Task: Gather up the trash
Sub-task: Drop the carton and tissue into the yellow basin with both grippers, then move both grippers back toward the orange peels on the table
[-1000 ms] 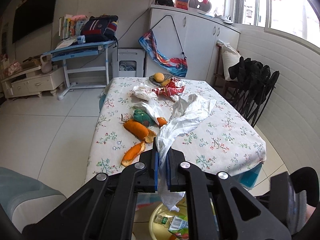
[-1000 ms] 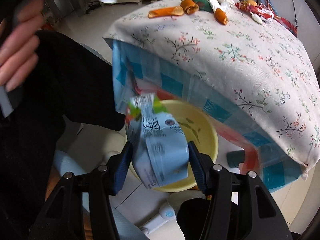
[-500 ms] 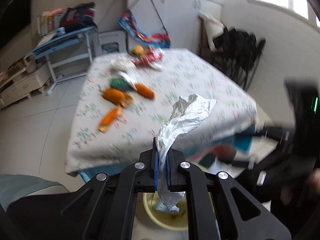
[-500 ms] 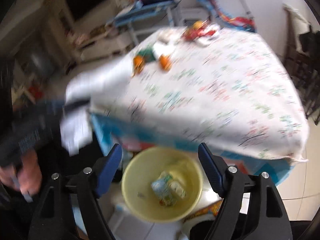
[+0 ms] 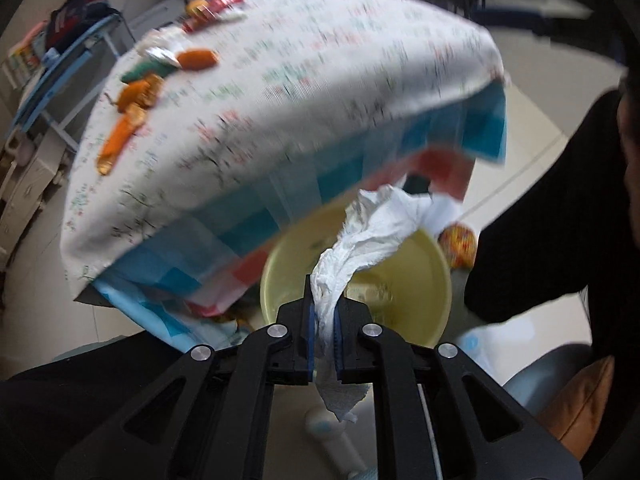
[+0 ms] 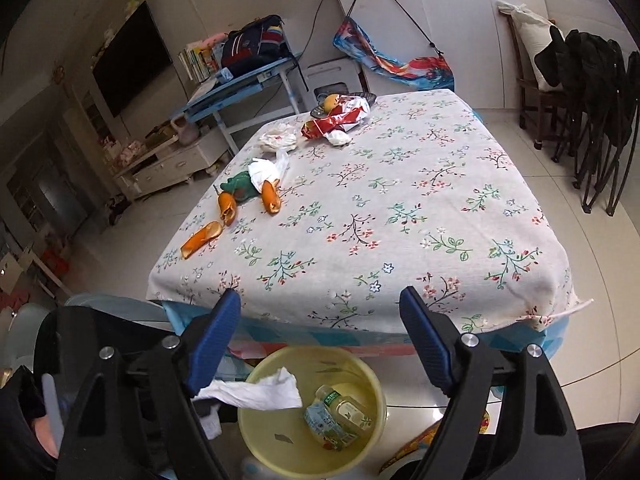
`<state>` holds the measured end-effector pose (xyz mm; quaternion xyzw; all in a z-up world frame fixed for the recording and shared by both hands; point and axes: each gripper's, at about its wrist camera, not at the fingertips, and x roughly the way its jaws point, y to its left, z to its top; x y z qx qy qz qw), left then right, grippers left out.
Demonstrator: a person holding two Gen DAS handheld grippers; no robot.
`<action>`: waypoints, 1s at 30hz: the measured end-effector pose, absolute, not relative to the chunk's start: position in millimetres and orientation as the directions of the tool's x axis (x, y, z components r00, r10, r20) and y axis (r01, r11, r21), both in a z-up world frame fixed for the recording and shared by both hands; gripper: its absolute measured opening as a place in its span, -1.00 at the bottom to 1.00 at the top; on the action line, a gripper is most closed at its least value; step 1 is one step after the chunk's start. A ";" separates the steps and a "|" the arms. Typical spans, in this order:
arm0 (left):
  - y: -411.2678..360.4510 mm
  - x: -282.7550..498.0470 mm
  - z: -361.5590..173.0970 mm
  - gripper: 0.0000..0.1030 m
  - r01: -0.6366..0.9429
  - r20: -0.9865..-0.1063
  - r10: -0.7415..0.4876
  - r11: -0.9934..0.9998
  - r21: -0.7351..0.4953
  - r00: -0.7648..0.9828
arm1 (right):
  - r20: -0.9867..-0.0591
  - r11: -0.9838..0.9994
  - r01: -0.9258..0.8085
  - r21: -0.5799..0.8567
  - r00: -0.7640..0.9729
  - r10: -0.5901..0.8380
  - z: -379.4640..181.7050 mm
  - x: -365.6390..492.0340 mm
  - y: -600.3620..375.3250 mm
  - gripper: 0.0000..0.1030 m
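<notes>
1 crumpled tissue is hanging over the yellow bin, pinched in your left gripper jaws. Centre it above the opening, then part them. Your right gripper is gaping wide, carrying nothing. Bottle label in the bin is too small to read.

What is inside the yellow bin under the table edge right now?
The yellow bin holds a plastic bottle lying on its side. The white tissue clamped in the left gripper hangs over the rim, covering part of the bin's interior.
</notes>
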<state>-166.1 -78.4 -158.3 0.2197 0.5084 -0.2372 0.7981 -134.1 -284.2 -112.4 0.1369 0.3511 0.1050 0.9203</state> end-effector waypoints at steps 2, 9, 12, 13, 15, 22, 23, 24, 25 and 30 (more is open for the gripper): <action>-79.8 -165.8 -162.8 -0.70 0.602 -0.923 -0.129 0.788 0.126 0.363 | -0.616 0.940 -0.096 0.327 0.732 0.289 -112.3 -133.9 -285.3 0.55; -80.3 -167.6 -158.6 0.03 0.606 -0.917 -0.137 0.784 0.131 0.375 | -0.614 0.938 -0.085 0.336 0.736 0.286 -113.7 -132.6 -287.8 0.57; -78.5 -166.6 -155.2 0.04 0.596 -0.912 -0.136 0.792 0.134 0.387 | -0.613 0.938 -0.081 0.336 0.737 0.283 -113.5 -133.3 -288.8 0.57; -77.8 -165.4 -153.0 0.04 0.589 -0.908 -0.139 0.797 0.134 0.395 | -0.614 0.939 -0.080 0.335 0.737 0.282 -113.6 -133.2 -288.3 0.57; -73.5 -162.7 -145.3 0.05 0.570 -0.893 -0.159 0.812 0.124 0.420 | -0.613 0.939 -0.080 0.335 0.739 0.281 -113.6 -133.2 -288.6 0.57; -32.6 -152.0 -88.4 0.30 0.351 -0.723 -0.209 0.935 0.050 0.659 | -0.611 0.941 -0.079 0.328 0.742 0.276 -112.9 -133.1 -288.9 0.57; -24.6 -150.0 -82.8 0.32 0.315 -0.705 -0.204 0.949 0.030 0.679 | -0.611 0.942 -0.080 0.325 0.742 0.274 -112.8 -133.1 -288.7 0.57; -18.6 -148.4 -79.4 0.35 0.287 -0.694 -0.197 0.958 0.015 0.693 | -0.612 0.943 -0.081 0.322 0.743 0.273 -112.8 -133.1 -288.2 0.57; -10.8 -145.8 -76.0 0.36 0.246 -0.682 -0.181 0.969 -0.001 0.709 | -0.612 0.944 -0.082 0.319 0.743 0.271 -112.6 -133.1 -287.7 0.57; 7.4 -139.0 -66.4 0.37 0.139 -0.654 -0.121 0.990 -0.025 0.746 | -0.597 0.950 -0.098 0.295 0.758 0.264 -108.9 -135.2 -283.0 0.57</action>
